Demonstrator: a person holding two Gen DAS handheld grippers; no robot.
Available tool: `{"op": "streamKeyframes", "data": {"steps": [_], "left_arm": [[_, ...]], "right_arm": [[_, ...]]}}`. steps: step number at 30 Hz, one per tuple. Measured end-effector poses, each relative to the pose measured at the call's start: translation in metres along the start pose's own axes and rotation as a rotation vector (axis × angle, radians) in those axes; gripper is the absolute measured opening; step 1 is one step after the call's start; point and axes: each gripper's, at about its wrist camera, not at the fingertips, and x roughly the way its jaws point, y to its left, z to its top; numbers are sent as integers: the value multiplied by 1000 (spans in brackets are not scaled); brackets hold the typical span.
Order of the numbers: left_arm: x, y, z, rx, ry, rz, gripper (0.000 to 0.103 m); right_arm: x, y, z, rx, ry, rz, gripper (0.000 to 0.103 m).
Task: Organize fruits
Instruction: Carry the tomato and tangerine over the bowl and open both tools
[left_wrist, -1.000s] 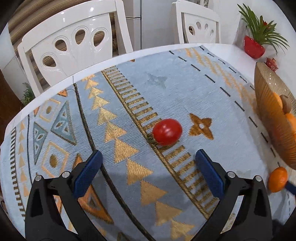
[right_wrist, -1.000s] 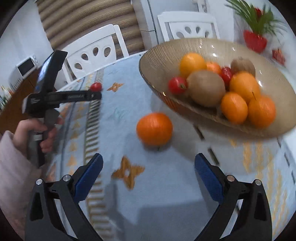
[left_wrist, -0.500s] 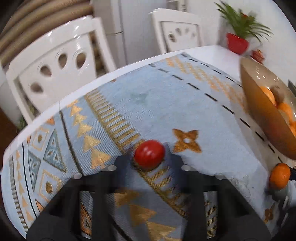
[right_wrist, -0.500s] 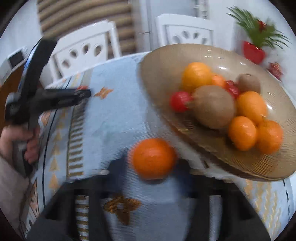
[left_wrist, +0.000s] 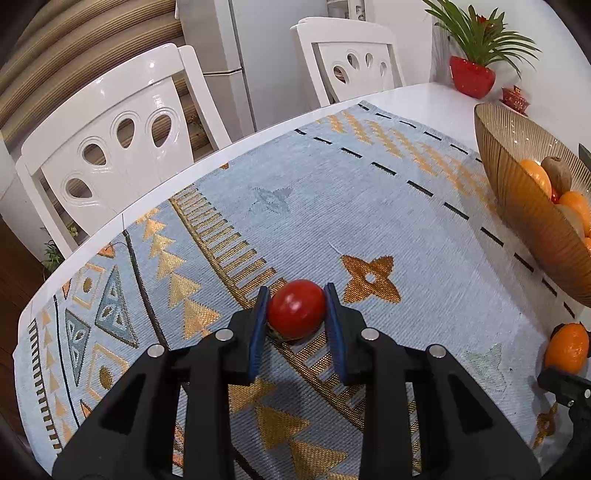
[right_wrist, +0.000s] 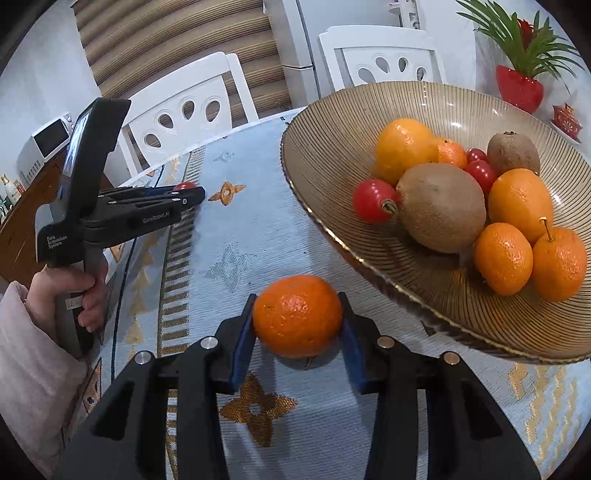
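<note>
- the left gripper (left_wrist: 296, 308) is nearly closed, its blue pads (left_wrist: 257, 330) pressed against both sides of a red tomato (left_wrist: 296, 309) – the tomato sits on the patterned blue tablecloth (left_wrist: 332, 192), on a gold striped band.
- the right gripper (right_wrist: 297, 317) is narrowed around an orange mandarin (right_wrist: 297, 315), a blue pad touching each side; the mandarin rests on the cloth just beside the rim of the ribbed glass bowl (right_wrist: 332, 122).
- the bowl holds oranges, two kiwis and small red tomatoes, piled toward its right side.
- in the right wrist view a hand (right_wrist: 72, 291) in a pale sleeve holds the left gripper's handle at the left – its tip sits well apart from the bowl.
- two white chairs (left_wrist: 110, 129) stand behind the table, and a plant in a red pot (left_wrist: 472, 75) is at the far corner.
</note>
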Motion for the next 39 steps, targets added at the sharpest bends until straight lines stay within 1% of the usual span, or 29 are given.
{"op": "streamKeyframes", "data": {"steps": [6, 9, 10, 14, 17, 18, 19, 20, 21, 23, 25, 26, 28, 30, 32, 33, 36, 39], "left_arm": [[0, -5, 0, 17, -1, 25, 28], [0, -7, 0, 28, 0, 46, 29], [0, -6, 0, 8, 4, 49, 29], [-7, 1, -8, -127, 24, 47, 28], [-19, -9, -21, -148, 34, 92, 28], [-24, -11, -25, -161, 32, 94, 28], [-30, -11, -32, -191, 42, 89, 28], [-35, -10, -35, -217, 50, 92, 28], [-43, -8, -39, -256, 55, 100, 28], [-61, -5, -39, -289, 42, 130, 28], [-87, -10, -25, -256, 9, 195, 28], [-99, -14, -15, -240, -9, 204, 28], [-122, -22, 6, -235, -45, 196, 28], [-144, -34, 28, -227, -94, 175, 28], [-161, -48, 49, -223, -140, 140, 28], [-166, -55, 57, -225, -152, 119, 28], [-168, -85, 80, -197, -173, 50, 28], [-158, -124, 92, -134, -169, -2, 28]], "right_arm": [[1, 3, 0, -15, 2, -18, 41], [0, 1, -1, -1, 0, 0, 41], [0, 1, -1, 7, -2, 11, 41], [-2, -3, -2, 17, -3, 39, 41], [-5, -1, -5, -21, 7, 45, 41], [-7, 0, -7, -35, 13, 49, 41], [-10, 2, -9, -52, 25, 70, 41], [-16, 4, -8, -59, 40, 111, 40], [-20, 5, -7, -59, 40, 138, 40], [-45, 10, 7, -68, -5, 194, 40], [-70, 10, 31, -70, -61, 235, 40], [-78, 8, 44, -65, -77, 244, 40], [-93, -3, 71, -52, -111, 254, 40], [-103, -18, 95, -41, -133, 252, 41], [-106, -40, 123, -14, -133, 250, 41], [-107, -47, 130, -4, -127, 252, 41], [-97, -77, 160, 15, -99, 250, 41], [-85, -111, 178, 63, -109, 217, 41]]}}
